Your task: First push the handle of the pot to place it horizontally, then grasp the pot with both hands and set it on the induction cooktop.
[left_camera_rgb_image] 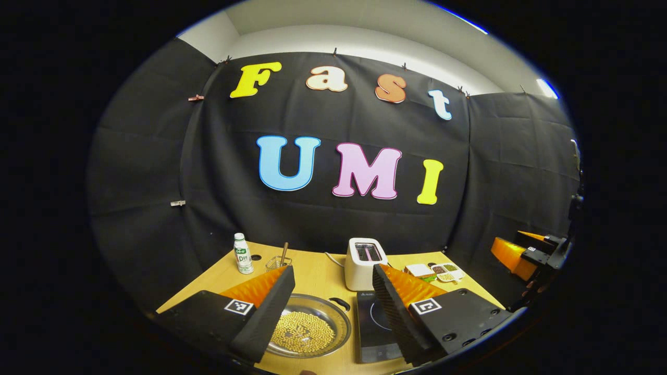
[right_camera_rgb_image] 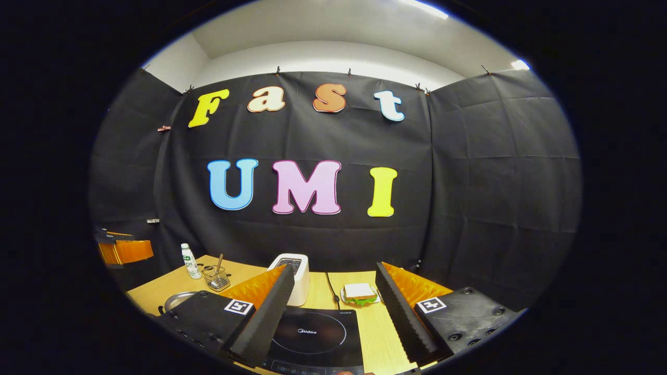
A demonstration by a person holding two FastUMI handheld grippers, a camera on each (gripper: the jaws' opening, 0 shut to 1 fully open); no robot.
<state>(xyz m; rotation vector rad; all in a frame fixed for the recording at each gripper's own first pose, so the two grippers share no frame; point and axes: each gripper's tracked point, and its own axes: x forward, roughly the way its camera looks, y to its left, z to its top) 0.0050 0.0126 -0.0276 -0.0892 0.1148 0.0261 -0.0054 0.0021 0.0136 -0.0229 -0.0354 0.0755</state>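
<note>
A steel pot (left_camera_rgb_image: 307, 328) holding yellow beans sits on the wooden table (left_camera_rgb_image: 318, 276), its dark handle (left_camera_rgb_image: 340, 303) at the far right rim, next to the black induction cooktop (left_camera_rgb_image: 371, 325). My left gripper (left_camera_rgb_image: 331, 317) hovers open above the pot and the cooktop's left edge, touching nothing. In the right gripper view, the cooktop (right_camera_rgb_image: 318, 333) lies straight ahead and the pot's rim (right_camera_rgb_image: 177, 299) peeks out at the left. My right gripper (right_camera_rgb_image: 333, 323) is open over the cooktop with nothing between its fingers. The other gripper (left_camera_rgb_image: 526, 252) shows at the far right of the left gripper view.
A white toaster (left_camera_rgb_image: 365, 263) stands behind the cooktop. A white bottle (left_camera_rgb_image: 243, 253) and a wire basket (left_camera_rgb_image: 276, 263) with a utensil sit at the back left. Small dishes (left_camera_rgb_image: 440, 271) lie at the back right. A sandwich on a plate (right_camera_rgb_image: 359, 294) lies beside the toaster's cable.
</note>
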